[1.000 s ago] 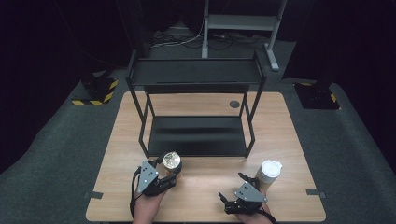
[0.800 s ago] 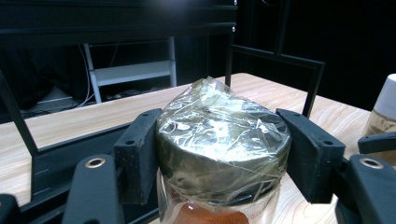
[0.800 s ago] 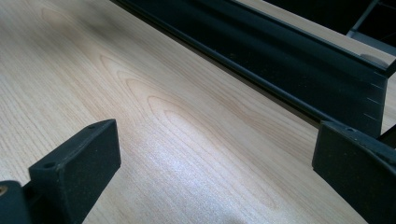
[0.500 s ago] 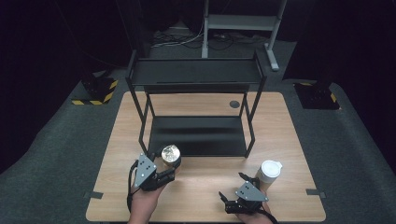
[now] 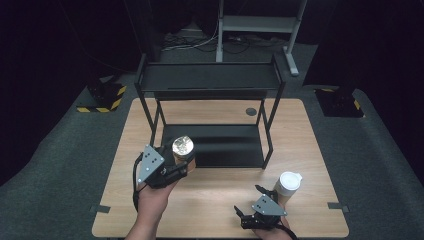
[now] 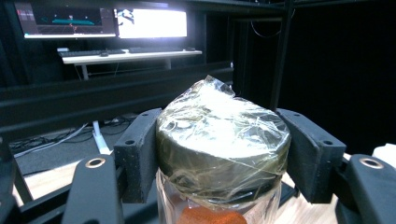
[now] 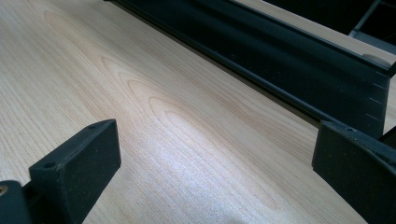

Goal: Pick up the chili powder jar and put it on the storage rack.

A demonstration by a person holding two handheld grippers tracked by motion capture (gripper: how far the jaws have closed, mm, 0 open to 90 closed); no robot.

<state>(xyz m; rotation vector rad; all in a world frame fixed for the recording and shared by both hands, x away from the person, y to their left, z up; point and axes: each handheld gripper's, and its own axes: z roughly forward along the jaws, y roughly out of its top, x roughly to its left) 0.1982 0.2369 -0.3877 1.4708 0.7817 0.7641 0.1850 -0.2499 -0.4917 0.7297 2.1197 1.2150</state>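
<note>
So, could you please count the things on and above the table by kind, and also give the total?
Jars with a foil-wrapped lid, held in the left gripper: 1
White lidded cups, standing beside the right gripper: 1
Black shelf racks: 1
Grippers: 2
Total: 5
</note>
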